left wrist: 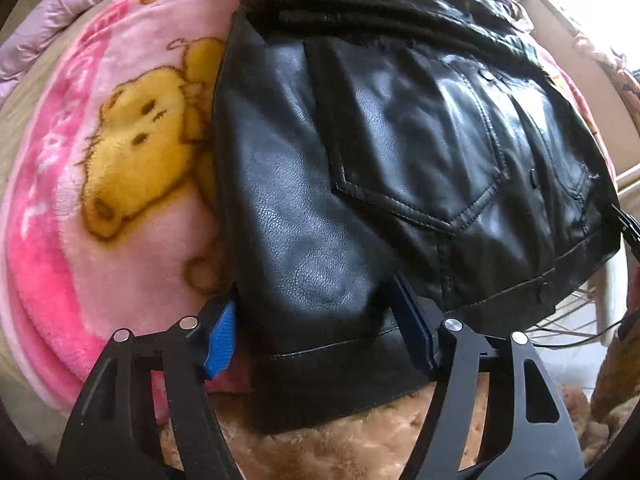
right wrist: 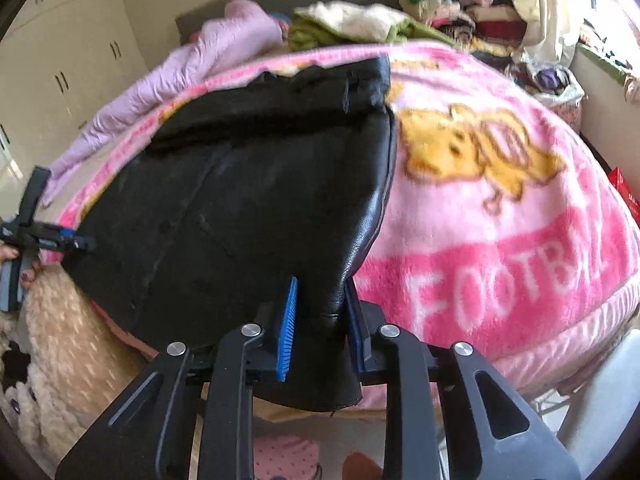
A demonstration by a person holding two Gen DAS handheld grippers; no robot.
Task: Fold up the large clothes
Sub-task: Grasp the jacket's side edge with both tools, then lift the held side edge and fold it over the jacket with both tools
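With the black leather jacket [left wrist: 360,184] filling mid-frame on the pink blanket [left wrist: 80,208], the right gripper [right wrist: 320,320] pinches its hem corner while the left gripper [left wrist: 320,328] merely straddles the other, half-open, so lifting now could drag the slick jacket askew.

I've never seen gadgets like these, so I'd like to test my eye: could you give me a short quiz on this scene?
1. True or false: the black jacket lies on a green blanket.
2. What does the right gripper clamp? A the jacket's edge; B a pillow; C a towel.
3. Fill in: the cartoon bear is ____.
Key: 1 false, the blanket is pink; 2 A; 3 yellow.
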